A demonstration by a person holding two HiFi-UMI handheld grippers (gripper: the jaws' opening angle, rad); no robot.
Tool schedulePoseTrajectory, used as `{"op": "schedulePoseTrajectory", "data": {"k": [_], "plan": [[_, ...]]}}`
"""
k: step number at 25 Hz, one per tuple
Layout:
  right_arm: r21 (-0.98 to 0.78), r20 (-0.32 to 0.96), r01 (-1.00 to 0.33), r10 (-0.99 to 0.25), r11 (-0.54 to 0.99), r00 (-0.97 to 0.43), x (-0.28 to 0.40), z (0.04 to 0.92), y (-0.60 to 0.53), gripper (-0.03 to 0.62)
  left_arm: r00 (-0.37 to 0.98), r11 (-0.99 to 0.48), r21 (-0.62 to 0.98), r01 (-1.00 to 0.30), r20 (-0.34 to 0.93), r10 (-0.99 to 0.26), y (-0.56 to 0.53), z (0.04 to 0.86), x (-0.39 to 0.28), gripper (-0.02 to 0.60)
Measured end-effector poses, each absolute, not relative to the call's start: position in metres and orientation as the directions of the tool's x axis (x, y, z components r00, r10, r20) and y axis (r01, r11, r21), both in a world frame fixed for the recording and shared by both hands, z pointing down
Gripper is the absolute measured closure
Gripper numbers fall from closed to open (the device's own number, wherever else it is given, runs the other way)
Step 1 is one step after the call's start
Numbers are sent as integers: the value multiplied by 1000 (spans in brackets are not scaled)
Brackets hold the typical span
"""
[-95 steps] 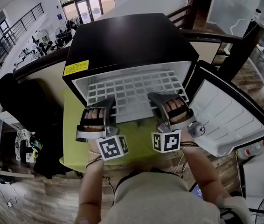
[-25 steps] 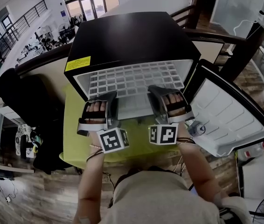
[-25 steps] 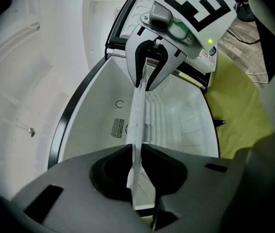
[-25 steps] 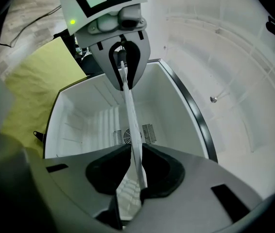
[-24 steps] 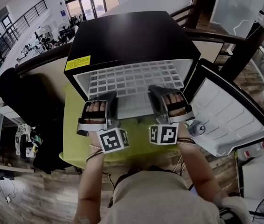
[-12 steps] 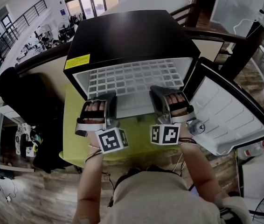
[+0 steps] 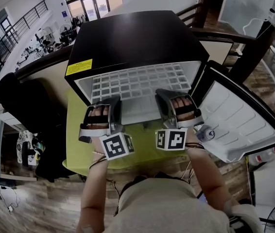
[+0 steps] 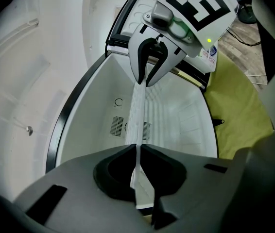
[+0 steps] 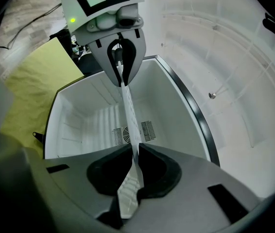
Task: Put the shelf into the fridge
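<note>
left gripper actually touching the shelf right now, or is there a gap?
Touching. The left gripper view shows the left gripper with both jaws shut on the near edge of the shelf, with no gap on either side.

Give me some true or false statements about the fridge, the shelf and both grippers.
1. The left gripper is shut on the shelf. True.
2. The right gripper is empty. False: its jaws also clamp the shelf's edge.
3. The fridge door stands open. True.
4. The shelf sits wholly outside the fridge. False: much of it already reaches into the opening, held by both grippers.
</note>
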State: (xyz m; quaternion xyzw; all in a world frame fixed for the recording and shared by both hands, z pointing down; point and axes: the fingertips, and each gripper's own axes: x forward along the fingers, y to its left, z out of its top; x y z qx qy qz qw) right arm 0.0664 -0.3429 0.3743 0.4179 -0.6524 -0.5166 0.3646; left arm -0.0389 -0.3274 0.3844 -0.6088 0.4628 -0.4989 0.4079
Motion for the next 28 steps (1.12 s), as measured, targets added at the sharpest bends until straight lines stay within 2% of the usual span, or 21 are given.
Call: {"op": "schedulePoseTrajectory", "data": {"k": [28], "plan": [[973, 79, -178, -934, 148, -347, 57, 373, -393, 539, 0, -217, -961, -174, 220, -975, -378, 385, -48, 546]]}}
